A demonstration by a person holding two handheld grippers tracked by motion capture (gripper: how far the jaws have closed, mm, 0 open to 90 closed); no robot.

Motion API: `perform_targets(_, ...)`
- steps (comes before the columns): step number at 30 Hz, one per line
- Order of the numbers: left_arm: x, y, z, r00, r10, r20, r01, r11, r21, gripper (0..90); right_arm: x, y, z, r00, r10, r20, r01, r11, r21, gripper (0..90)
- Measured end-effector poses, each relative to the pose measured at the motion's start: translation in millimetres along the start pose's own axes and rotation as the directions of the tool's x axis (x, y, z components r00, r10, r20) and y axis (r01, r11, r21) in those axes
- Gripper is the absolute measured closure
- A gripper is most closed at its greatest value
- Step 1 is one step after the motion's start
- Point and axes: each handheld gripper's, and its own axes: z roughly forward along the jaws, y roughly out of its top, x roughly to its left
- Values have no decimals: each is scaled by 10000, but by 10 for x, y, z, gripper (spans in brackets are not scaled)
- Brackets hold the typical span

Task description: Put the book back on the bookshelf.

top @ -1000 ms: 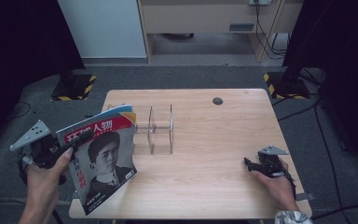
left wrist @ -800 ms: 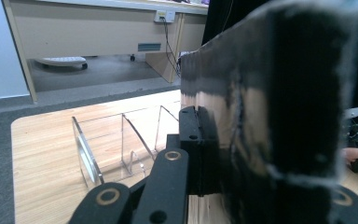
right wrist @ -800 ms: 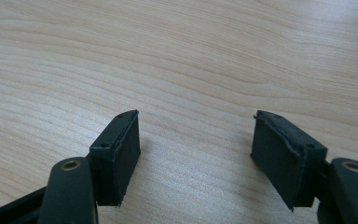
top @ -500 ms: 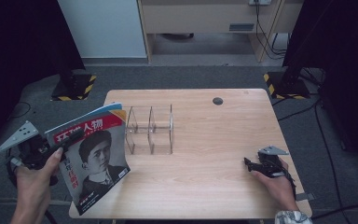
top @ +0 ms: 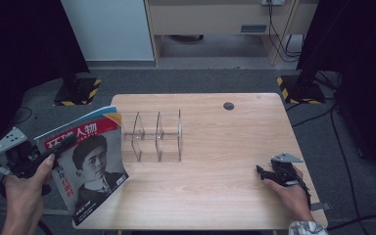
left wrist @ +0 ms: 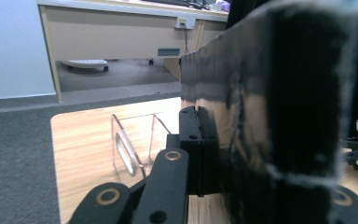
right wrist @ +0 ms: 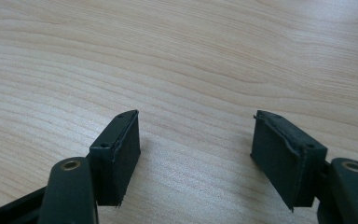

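- The left gripper (top: 34, 157) is clamped tight on the edge of a magazine (top: 85, 164).
- The magazine is held up and tilted, over the table's (top: 215, 191) near left corner.
- A clear rack (top: 156, 137) stands just beside it.
- The right gripper (right wrist: 196, 154) rests low over bare wood, jaws apart, holding nothing.

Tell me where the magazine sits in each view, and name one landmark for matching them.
High view: magazine at lower left, over the table's left edge, clamped in the left tool.
Left gripper view: its dark back covers the right half.
Right gripper view: not in it.
Shared landmark: the clear divider rack.
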Motion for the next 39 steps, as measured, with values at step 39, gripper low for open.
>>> perform_targets(39, 168, 276, 746, 9962, -41, -874, -7, 9985, -544, 868, 0, 2, 3, 10000, -11, -13, 11, 10000, 1, 324)
